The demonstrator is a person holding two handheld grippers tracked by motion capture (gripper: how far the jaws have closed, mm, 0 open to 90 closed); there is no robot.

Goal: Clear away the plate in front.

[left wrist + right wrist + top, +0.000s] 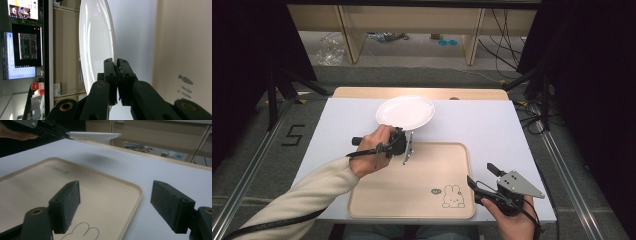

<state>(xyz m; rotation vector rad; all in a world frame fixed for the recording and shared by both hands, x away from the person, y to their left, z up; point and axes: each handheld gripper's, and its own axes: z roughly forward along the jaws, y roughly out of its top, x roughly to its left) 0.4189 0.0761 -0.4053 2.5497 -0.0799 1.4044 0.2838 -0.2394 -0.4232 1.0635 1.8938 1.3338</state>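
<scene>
Two grippers are at work over a white-topped table [492, 125]. The left gripper [404, 134], held in the person's left hand [373, 150], has its jaws pressed together on the near rim of a white plate [405, 111]. In the left gripper view the two black pads [110, 72] clamp the plate's thin edge between them, with the plate [96, 45] reaching away from the jaws and seen nearly edge-on. From the right gripper view the plate [93, 135] hangs level, clear of the tabletop, and a soft shadow lies on the white surface beneath it. It sits just beyond the far edge of a beige tray [412, 185], toward the far middle of the table; whether any part of its rim overlaps the tray's far lip is hard to judge from above.

The tray lies flat at the near side, and a rabbit drawing [453, 196] is printed in its near right corner. The right gripper [483, 179] rests at that corner in the person's right hand [512, 222], its jaws spread wide with nothing between them. In its own view the left pad [65, 205] stands over the tray [37, 187] and the other pad over the white tabletop just beside the tray's rim. The plate and the right gripper are well apart.
</scene>
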